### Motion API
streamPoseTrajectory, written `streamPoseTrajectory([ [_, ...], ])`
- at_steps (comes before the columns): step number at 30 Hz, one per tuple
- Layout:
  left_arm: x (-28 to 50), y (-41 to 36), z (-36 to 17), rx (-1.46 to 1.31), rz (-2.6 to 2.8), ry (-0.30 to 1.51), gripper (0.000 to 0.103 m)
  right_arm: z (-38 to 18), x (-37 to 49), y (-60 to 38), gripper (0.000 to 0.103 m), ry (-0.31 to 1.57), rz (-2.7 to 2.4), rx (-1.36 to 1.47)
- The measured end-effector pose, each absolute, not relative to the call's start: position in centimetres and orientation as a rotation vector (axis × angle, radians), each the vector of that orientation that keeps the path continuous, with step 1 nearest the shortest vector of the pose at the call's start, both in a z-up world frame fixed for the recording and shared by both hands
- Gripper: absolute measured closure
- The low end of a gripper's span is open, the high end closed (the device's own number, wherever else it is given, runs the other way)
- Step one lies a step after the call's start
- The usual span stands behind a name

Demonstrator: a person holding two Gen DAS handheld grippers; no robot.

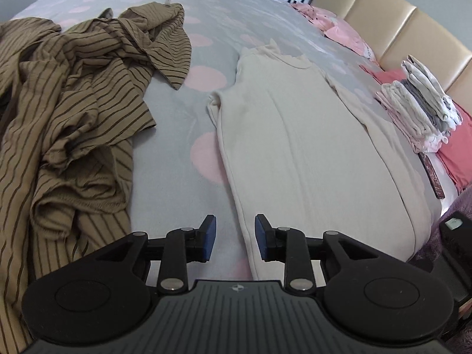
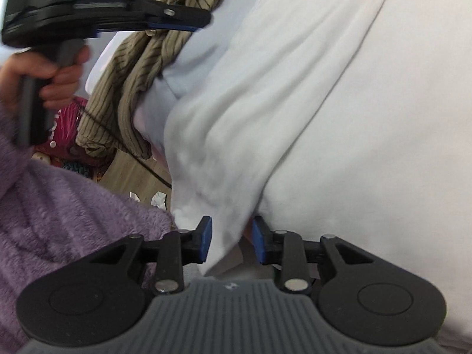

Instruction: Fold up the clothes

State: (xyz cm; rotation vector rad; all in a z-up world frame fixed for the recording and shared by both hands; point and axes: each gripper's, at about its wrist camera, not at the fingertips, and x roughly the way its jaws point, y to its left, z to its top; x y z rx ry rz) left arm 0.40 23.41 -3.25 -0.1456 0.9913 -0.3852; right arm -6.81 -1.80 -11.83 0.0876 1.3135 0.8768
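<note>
- Because its near corner sits low in the frame between the right gripper's (image 2: 231, 240) half-open fingers, the cream garment (image 2: 309, 103) looks ready for pinching.
- Left gripper (image 1: 235, 233) hangs open and empty above the polka-dot bedsheet (image 1: 177, 112), lower middle.

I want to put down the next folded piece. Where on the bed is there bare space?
Bare bedspread runs between the striped brown garment and the cream garment, and widens beyond both toward the far edge. The headboard side is crowded: the folded stack, red fabric and pink pillows fill it.
</note>
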Motion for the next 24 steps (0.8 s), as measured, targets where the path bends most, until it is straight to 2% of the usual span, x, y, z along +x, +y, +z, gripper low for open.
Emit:
streamPoseTrajectory([
  [1, 0.0, 23.4, -3.0, -0.147, -0.377, 0.983, 0.076, -11.9, -6.9, -1.8, 0.07, 1.316, 0.874, 0.089],
  [2, -0.3, 23.3, -2.8, -0.148, -0.369, 0.975, 0.076, -11.9, -7.0, -1.9, 0.082, 1.319, 0.871, 0.09],
  [3, -0.7, 23.3, -2.6, -0.149, -0.361, 0.967, 0.076, -11.9, -7.2, -1.9, 0.1, 1.322, 0.868, 0.092],
  [12, -2.9, 22.0, -1.9, -0.092, -0.371, 0.978, 0.073, -12.1, -8.2, -2.3, 0.101, 1.349, 0.843, 0.103],
  [15, -3.7, 21.2, -2.3, -0.046, -0.385, 1.007, 0.064, -12.2, -8.6, -2.4, 0.101, 1.356, 0.834, 0.104],
  [24, -4.6, 18.4, -2.7, 0.087, -0.413, 1.029, 0.064, -12.5, -9.1, -2.1, 0.101, 1.307, 0.781, -0.052],
])
